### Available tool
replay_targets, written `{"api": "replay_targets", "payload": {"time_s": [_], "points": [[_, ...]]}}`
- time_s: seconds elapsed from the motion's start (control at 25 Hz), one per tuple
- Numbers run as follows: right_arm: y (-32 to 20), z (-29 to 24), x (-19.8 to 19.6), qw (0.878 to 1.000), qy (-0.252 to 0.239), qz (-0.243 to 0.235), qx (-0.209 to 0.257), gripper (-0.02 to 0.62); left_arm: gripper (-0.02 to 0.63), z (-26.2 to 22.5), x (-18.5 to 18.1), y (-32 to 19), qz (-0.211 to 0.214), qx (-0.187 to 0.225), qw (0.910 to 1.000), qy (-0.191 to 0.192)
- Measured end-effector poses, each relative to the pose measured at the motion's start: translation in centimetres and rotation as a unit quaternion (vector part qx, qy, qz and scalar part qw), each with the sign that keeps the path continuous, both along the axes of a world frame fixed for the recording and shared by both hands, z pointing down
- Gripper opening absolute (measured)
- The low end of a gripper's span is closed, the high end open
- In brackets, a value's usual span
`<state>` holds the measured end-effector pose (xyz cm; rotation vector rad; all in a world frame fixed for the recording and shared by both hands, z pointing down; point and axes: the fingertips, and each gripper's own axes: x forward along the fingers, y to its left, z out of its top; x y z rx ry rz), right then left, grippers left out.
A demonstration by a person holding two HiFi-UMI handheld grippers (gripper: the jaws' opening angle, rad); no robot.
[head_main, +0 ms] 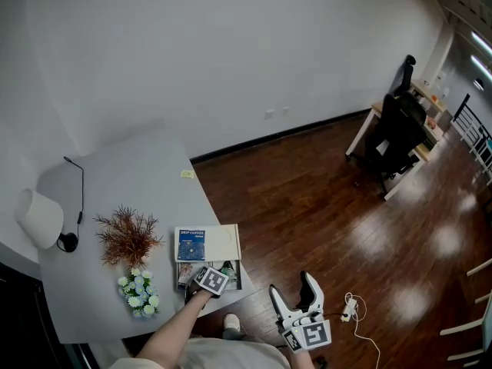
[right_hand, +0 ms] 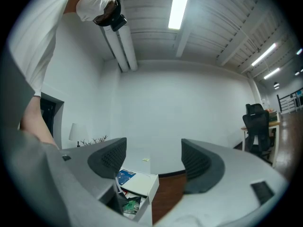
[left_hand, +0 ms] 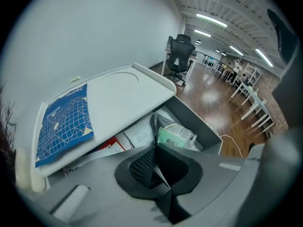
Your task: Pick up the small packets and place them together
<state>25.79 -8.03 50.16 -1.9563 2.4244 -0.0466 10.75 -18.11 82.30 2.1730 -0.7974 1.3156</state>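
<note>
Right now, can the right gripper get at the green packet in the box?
Probably not yet: the right gripper hangs open beyond the table edge, and the left gripper crowds the green packet.

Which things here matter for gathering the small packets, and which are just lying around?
Job: green packet, white packet, grey box, left gripper.
Lying about: lamp, dried plant, flower bunch, blue booklet, office chair.

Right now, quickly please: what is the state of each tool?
Left tool: closed inside the box; whether it holds anything cannot be told.
Right tool: open, empty.
</note>
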Motion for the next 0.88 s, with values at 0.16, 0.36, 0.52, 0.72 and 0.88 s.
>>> {"api": "replay_targets", "payload": {"time_s": [0.16, 0.36, 0.52, 0.72, 0.88], "points": [[-0.1, 0.0, -0.7, 1.0, -0.004, -0.009, 0.002, 0.354, 0.009, -2.5, -0.9, 0.0, -0.008, 0.023, 0.9991, 0.035], [-0.6, 0.1, -1.5, 1.0, -0.007, -0.021, 0.003, 0.354, 0.008, -7.9, -1.8, 1.6, 0.031, 0.07, 0.9944, 0.073], [-1.1, 0.3, -2.2, 0.999, -0.009, -0.031, 0.0, 0.354, 0.008, -11.6, -1.5, 0.3, 0.056, 0.087, 0.9884, 0.112], [-1.2, 0.3, -2.5, 0.999, -0.009, -0.034, 0.0, 0.354, 0.008, -14.3, 1.3, -4.4, 0.094, 0.09, 0.9861, 0.103], [-0.9, 0.3, -1.9, 1.0, -0.004, -0.028, -0.003, 0.354, 0.008, -11.1, 2.0, -7.8, 0.129, 0.064, 0.9894, 0.023]]}}
